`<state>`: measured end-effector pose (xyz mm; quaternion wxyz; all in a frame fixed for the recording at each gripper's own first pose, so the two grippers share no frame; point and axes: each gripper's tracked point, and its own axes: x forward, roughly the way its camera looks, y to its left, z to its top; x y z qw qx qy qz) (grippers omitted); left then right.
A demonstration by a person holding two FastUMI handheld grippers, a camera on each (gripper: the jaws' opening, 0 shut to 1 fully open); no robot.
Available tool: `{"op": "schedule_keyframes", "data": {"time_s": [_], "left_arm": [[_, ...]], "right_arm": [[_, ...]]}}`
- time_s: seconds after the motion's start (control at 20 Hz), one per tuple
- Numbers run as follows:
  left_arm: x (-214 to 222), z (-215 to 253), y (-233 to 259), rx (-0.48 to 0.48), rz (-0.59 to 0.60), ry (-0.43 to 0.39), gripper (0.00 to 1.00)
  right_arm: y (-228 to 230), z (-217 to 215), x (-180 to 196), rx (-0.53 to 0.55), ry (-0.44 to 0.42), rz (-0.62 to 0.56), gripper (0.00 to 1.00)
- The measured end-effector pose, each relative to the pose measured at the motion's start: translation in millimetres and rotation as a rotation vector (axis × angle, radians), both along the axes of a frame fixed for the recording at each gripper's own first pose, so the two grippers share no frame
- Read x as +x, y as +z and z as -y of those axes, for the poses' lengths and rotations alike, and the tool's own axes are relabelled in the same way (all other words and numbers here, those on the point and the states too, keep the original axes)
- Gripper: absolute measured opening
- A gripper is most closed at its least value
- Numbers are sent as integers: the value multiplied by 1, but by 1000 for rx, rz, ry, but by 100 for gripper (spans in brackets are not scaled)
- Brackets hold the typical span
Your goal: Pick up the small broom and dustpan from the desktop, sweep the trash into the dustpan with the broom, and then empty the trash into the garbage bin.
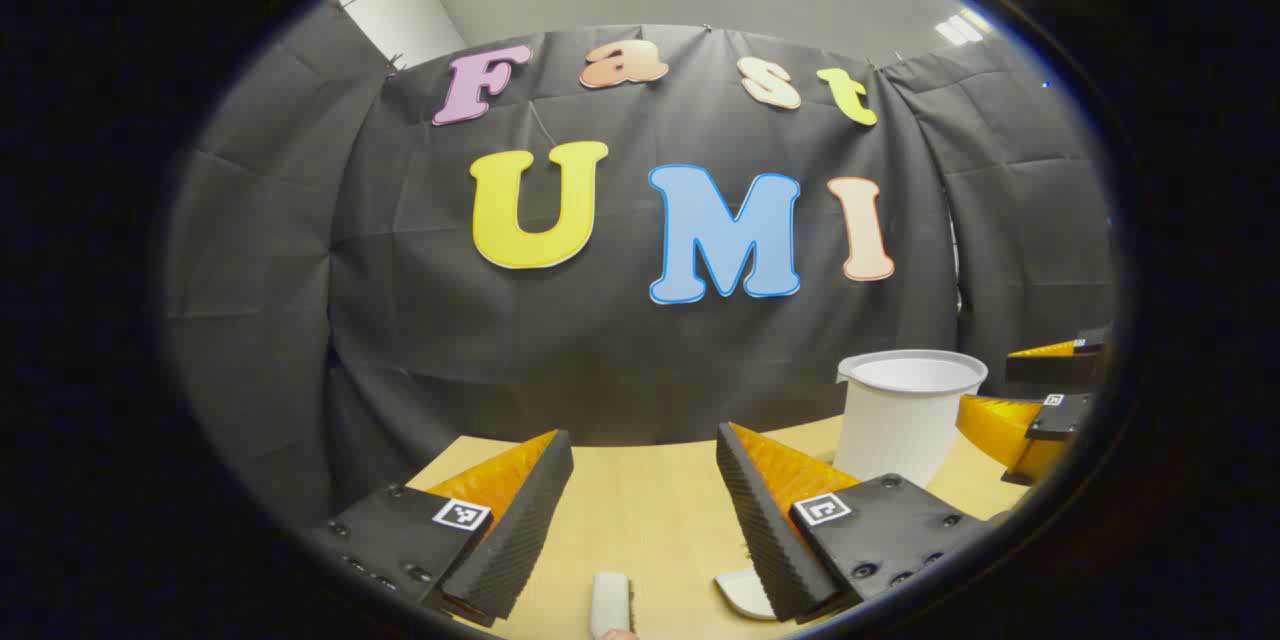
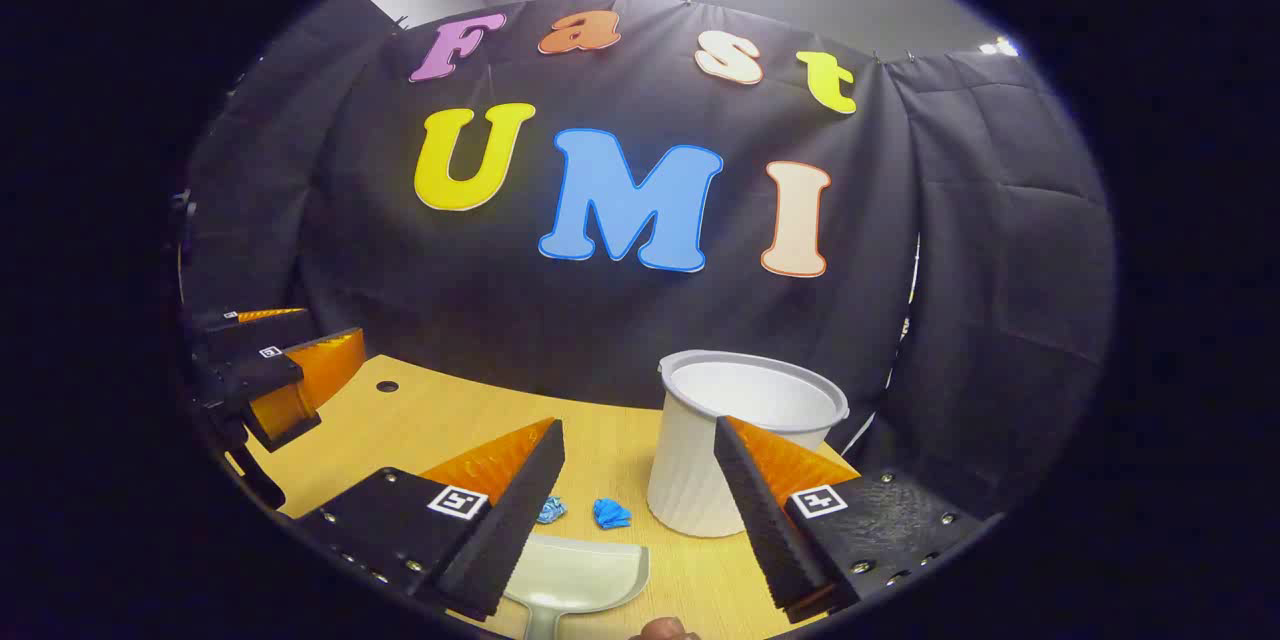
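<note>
In the right gripper view, a pale dustpan [image 2: 580, 568] lies on the wooden table [image 2: 450, 420] just below my open right gripper [image 2: 638, 425], its pan facing away. Two crumpled blue scraps of trash [image 2: 612, 513] [image 2: 550, 508] lie just beyond the pan's lip. The white ribbed garbage bin [image 2: 740, 440] stands upright behind the right finger. In the left gripper view, my left gripper [image 1: 642, 435] is open above the table, with nothing held. A small white rounded piece [image 1: 610, 605], perhaps the broom's end, lies below the gap. Another white curved piece [image 1: 745, 592] peeks from under the right finger.
The bin [image 1: 905, 415] stands at the table's far right in the left gripper view, with the other gripper [image 1: 1040, 405] beside it. The left gripper [image 2: 285, 370] hovers over the table's left side, near a small round hole [image 2: 387, 386]. Black cloth closes the back.
</note>
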<state>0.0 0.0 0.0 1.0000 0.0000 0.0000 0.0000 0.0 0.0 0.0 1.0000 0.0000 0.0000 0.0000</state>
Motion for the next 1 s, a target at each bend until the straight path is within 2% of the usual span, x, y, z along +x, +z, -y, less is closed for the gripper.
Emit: {"op": "schedule_keyframes", "data": {"time_s": [0.05,0.3,0.65,0.85,1.0], "left_arm": [[1,1,0,-2,-5,2,93],[4,4,-14,-21,-51,1,96],[4,1,-39,-49,-127,6,95],[2,5,-60,-18,-195,-8,96],[-2,5,-87,-14,-284,-24,96]], "right_arm": [[-2,1,0,3,1,-5,94],[-11,4,2,4,10,-36,94],[-31,-1,0,12,31,-105,94],[-49,-18,-3,43,89,-174,94],[-74,-31,-3,62,127,-276,94]]}}
